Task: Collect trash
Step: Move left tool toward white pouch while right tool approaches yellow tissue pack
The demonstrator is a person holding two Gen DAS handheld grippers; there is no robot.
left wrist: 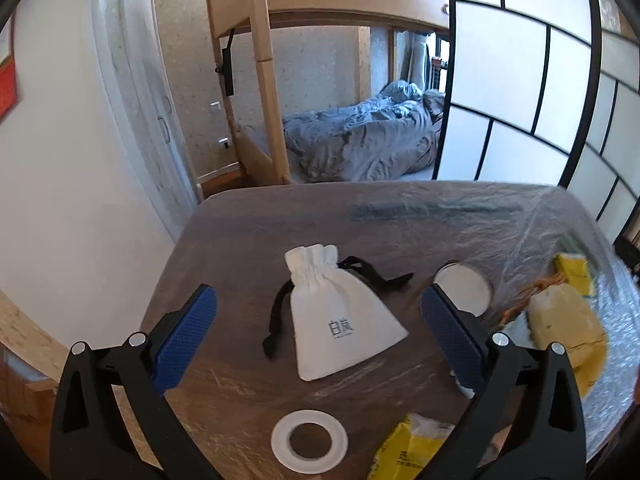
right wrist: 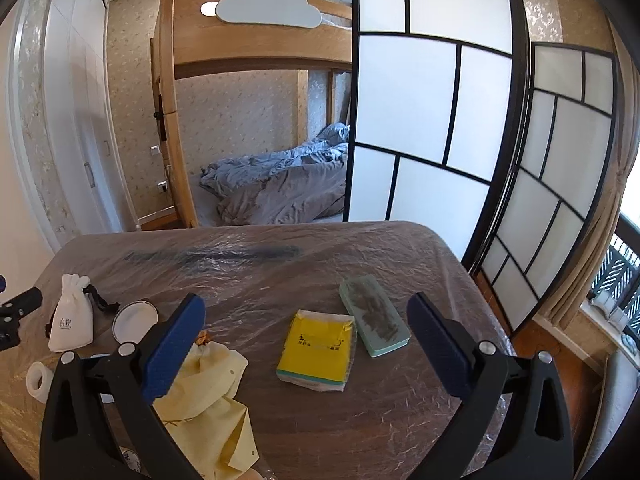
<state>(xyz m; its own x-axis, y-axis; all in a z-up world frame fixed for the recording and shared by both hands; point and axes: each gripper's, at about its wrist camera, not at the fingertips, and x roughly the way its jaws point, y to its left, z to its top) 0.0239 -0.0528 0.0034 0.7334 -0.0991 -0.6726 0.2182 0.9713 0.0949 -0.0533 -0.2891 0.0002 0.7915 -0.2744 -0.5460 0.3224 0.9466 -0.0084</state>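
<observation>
A white drawstring pouch [left wrist: 340, 320] with black cord lies on the plastic-covered table [left wrist: 400, 208], straight between the fingers of my open left gripper [left wrist: 318, 320], which hovers above it. Beside it are a round white lid [left wrist: 466, 286], a white tape ring [left wrist: 309, 440] and a yellow packet [left wrist: 416, 446] near the front. My right gripper [right wrist: 306, 334] is open above a yellow tissue packet [right wrist: 318, 350], with a green sponge block [right wrist: 374, 314] just right of it. A crumpled pale yellow bag [right wrist: 212, 400] lies under its left finger. The pouch [right wrist: 72, 322] sits far left.
A black-framed folding screen [right wrist: 432, 120] stands behind the table's right side. A wooden bunk bed [right wrist: 256, 64] with a grey duvet [right wrist: 280, 184] lies beyond the far edge. A white door [left wrist: 132, 92] is at left. A window and curtain [right wrist: 600, 240] are on the right.
</observation>
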